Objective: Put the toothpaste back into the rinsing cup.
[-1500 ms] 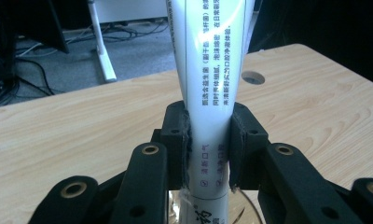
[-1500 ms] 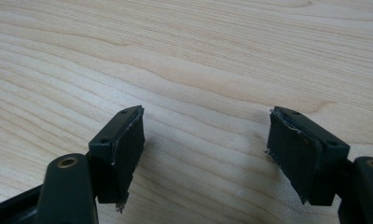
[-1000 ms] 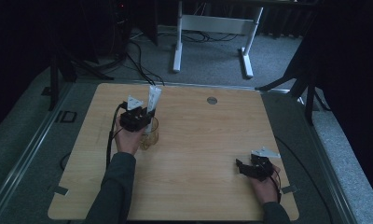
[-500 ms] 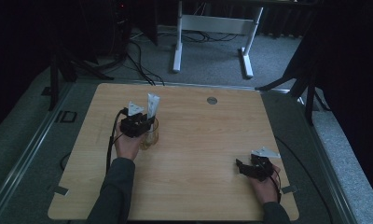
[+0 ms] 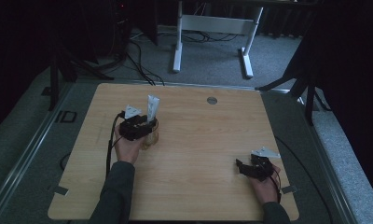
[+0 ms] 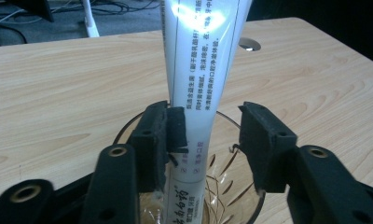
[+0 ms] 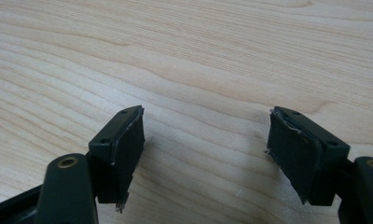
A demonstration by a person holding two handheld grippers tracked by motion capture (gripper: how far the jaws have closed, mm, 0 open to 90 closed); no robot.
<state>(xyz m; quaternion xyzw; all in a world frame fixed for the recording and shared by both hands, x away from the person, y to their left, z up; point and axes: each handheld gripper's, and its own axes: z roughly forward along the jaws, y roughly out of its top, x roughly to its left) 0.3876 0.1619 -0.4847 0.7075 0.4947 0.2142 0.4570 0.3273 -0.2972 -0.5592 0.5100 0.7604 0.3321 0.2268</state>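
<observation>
A pale wooden surface (image 5: 198,140) seen from above, in a dim room. A person's forearms reach in from the near edge, each hand holding a black two-jaw claw.

The left claw (image 5: 145,125) sits over a clear glass cup (image 5: 151,136) that stands on the surface, left of the surface's middle. A white toothpaste tube (image 5: 152,108) stands upright in the cup, its flat crimped end rising above the rim. In the left gripper view the left claw (image 6: 212,133) is spread around the tube (image 6: 198,79), just above the cup's rim (image 6: 238,123). One jaw pad touches the tube's side. The other jaw stands apart from it, with a clear gap between. The tube is not gripped. Small printed text runs down the tube.

The right claw (image 5: 240,167) rests low near the surface's near right corner, well apart from the cup. In the right gripper view the right claw (image 7: 205,144) is wide open with bare wood grain between the jaws.

A small round metal disc (image 5: 212,100) is set in the surface near the far edge, beyond the cup and to its right. Between the cup and the right claw lies bare wood. The cup stands well in from the left and far edges. Grey carpeted floor (image 5: 212,60) surrounds the surface, and a white desk frame (image 5: 212,28) stands beyond the far edge.
</observation>
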